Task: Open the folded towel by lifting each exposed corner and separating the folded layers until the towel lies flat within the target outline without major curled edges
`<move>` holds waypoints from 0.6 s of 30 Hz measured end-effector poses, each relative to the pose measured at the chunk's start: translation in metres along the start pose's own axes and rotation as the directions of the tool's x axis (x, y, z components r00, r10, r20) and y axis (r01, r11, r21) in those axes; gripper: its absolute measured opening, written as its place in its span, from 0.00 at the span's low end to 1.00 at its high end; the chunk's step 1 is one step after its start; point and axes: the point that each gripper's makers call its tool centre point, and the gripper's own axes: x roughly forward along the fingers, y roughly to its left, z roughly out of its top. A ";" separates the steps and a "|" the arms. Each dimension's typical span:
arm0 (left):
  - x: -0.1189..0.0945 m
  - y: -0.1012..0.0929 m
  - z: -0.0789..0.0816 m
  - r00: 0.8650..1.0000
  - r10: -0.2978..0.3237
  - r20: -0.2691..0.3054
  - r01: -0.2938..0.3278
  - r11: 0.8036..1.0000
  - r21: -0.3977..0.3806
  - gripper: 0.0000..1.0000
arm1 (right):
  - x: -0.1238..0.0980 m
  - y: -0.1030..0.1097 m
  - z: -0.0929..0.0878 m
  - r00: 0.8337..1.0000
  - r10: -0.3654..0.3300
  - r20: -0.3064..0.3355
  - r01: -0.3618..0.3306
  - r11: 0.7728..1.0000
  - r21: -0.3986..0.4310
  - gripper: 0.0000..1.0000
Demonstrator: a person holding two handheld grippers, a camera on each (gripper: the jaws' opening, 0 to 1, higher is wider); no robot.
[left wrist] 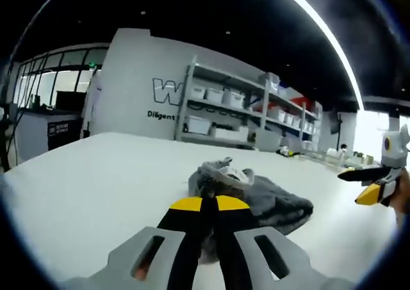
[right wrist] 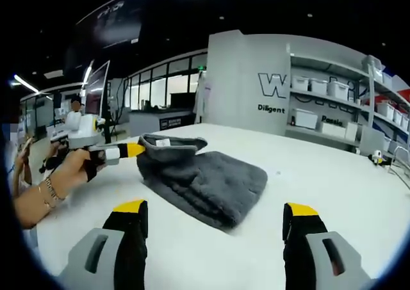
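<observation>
Standing behind the white surface [right wrist: 333, 175]: shelves [left wrist: 243, 111] with storage boxes against a grey wall. Lying mid-surface, well ahead of the wide-open right claw [right wrist: 214, 216]: a grey towel [right wrist: 205, 181], folded and bunched, thick and fuzzy. Pinched shut on its upturned corner with a white label: left claw [right wrist: 142, 150], held by a hand [right wrist: 73, 165].

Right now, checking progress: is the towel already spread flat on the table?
No, the gray towel lies folded in layers on the white table, in the right gripper view.
</observation>
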 end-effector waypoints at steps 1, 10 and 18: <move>-0.001 0.003 0.001 1.000 0.012 0.005 -0.012 1.000 -0.005 0.04 | 0.000 0.000 -0.001 1.000 0.000 -0.002 0.000 1.000 -0.001 0.88; -0.012 0.030 -0.010 0.994 0.107 -0.004 -0.107 0.989 -0.099 0.04 | 0.004 0.000 -0.005 1.000 0.000 -0.021 0.000 1.000 -0.002 0.88; -0.021 0.045 -0.024 0.981 0.188 -0.045 -0.193 0.970 -0.151 0.06 | 0.004 0.001 -0.006 1.000 0.002 -0.026 -0.002 1.000 -0.006 0.88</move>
